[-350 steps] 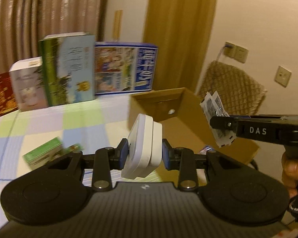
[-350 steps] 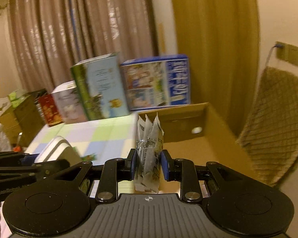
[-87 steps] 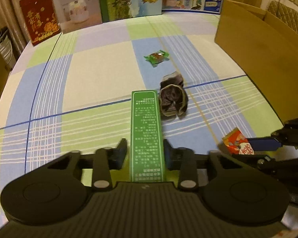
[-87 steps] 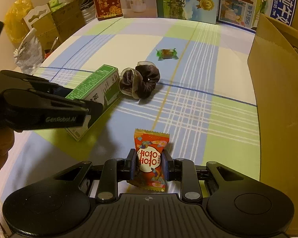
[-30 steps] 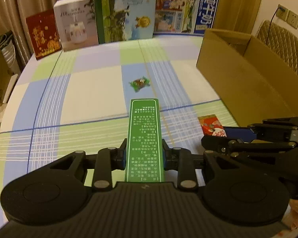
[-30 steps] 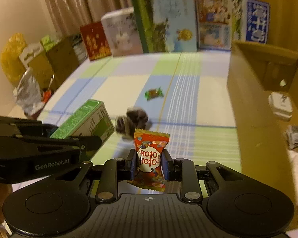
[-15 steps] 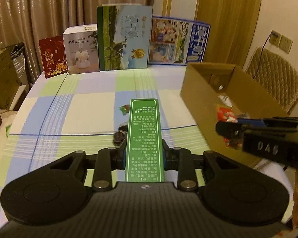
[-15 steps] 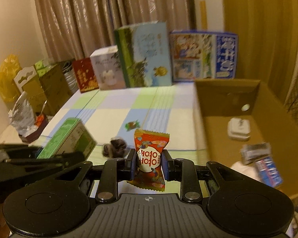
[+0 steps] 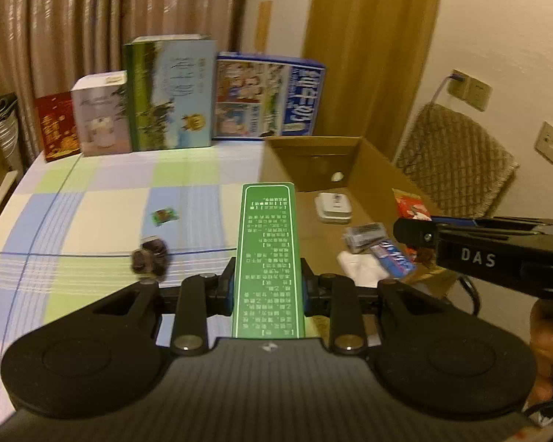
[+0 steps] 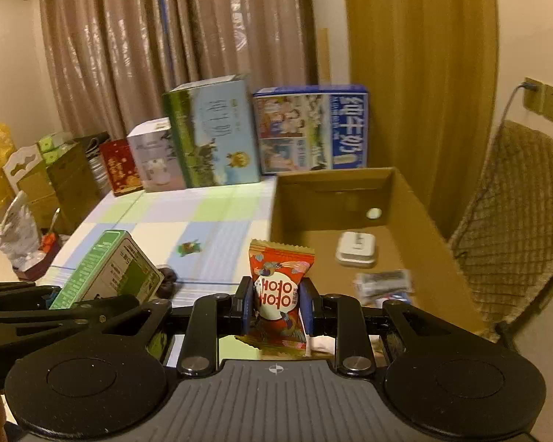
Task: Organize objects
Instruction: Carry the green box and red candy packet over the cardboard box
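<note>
Green box (image 9: 268,258) sits clenched in the left tool (image 9: 267,289); right tool (image 10: 276,307) clamps the red candy packet (image 10: 278,296).

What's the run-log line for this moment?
left tool: shut on green box | right tool: shut on red snack packet | cardboard box: open, partly filled

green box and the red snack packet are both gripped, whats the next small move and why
Probably carry both a little further over the open cardboard box before letting go. The left gripper is shut on the green box near the box's front corner, and the right gripper is shut on the red snack packet, facing the opening. Earlier items already lie inside.
</note>
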Demonstrator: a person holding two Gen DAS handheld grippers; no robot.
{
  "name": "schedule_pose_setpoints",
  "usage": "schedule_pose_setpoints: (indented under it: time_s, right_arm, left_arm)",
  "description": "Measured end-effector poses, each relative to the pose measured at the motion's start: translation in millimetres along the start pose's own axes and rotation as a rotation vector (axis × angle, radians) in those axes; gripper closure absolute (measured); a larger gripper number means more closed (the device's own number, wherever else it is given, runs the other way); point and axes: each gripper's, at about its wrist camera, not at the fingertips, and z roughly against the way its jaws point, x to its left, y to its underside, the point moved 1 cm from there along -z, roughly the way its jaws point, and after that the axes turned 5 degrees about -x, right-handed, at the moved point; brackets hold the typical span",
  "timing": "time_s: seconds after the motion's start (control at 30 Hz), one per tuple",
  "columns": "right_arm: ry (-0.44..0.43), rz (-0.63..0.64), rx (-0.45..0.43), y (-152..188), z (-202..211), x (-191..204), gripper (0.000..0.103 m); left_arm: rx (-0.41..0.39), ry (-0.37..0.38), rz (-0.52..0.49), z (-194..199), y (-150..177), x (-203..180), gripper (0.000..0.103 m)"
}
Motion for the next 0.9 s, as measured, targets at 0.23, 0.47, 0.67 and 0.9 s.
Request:
schedule_pose_setpoints:
  time_s: [0.23,0.47,0.67,0.9]
  right_arm:
    - [0.063,-0.019,-0.007,1.5,22.3,-42.7,0.080]
    - [0.110,-0.033,-0.001,3.7,31.5,-78.6,0.080]
    - [0.115,-0.050,0.011,0.5,28.6,-99.6,0.080]
    - [0.109,-0.073,0.030,-6.5,11.4,-119.4,0.080]
  left_arm:
    - [-0.010,0.059,-0.041,0.9,-1.9,-42.2,0.078]
    - [-0.004,0.110,-0.060,-10.2,-9.2,-73.5,0.078]
    - [0.012,0.135,-0.068,-34.2,-22.5,-94.6,0.078]
    - [0.023,0.129,-0.079,-66.1,-41.0,-104.7,0.078]
